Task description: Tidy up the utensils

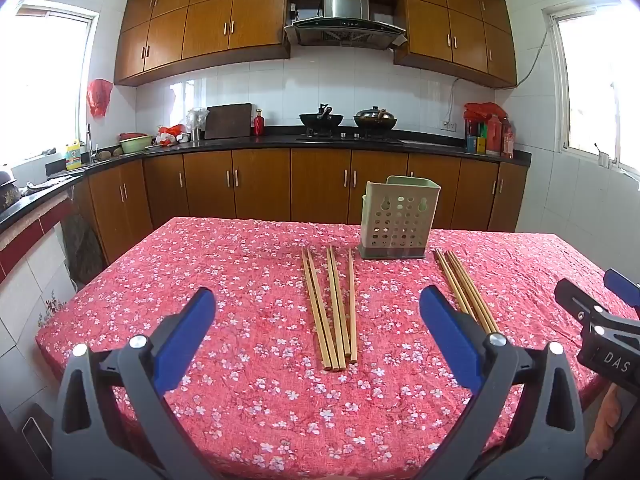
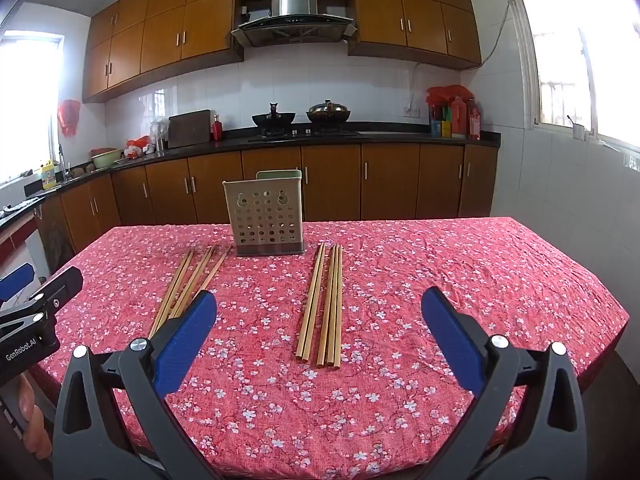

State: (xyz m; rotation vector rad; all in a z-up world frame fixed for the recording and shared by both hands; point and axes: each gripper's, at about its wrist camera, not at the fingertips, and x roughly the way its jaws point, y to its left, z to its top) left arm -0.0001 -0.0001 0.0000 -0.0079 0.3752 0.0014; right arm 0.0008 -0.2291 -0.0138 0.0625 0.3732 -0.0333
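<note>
A: Opening position, I'd say. Both tools hover over the near edge of the table [image 1: 248, 248], nothing lifted yet. The left gripper [image 1: 318, 312] is spread wide, with nothing between its blue pads.

B: Same on the other side: the right gripper [image 2: 320, 312] gapes wide and holds nothing. And the goods?

A: Two bundles of chopsticks lie flat on the red floral cloth, pointing from the near edge toward the far one. The left bundle [image 1: 330, 308] sits straight ahead of the left gripper, in line with the gap between its pads. The right bundle [image 2: 322, 304] is lined up likewise for the right gripper.

B: And the perforated holder [image 2: 265, 216] stands upright toward the far edge, between the far tips of the two bundles, close to both.

A: Looks empty from here, though its inside is hidden. My read: the first pick comes next. That calls for dropping low, closing across thin, slippery sticks, then tipping them upright over the holder's mouth.
</note>
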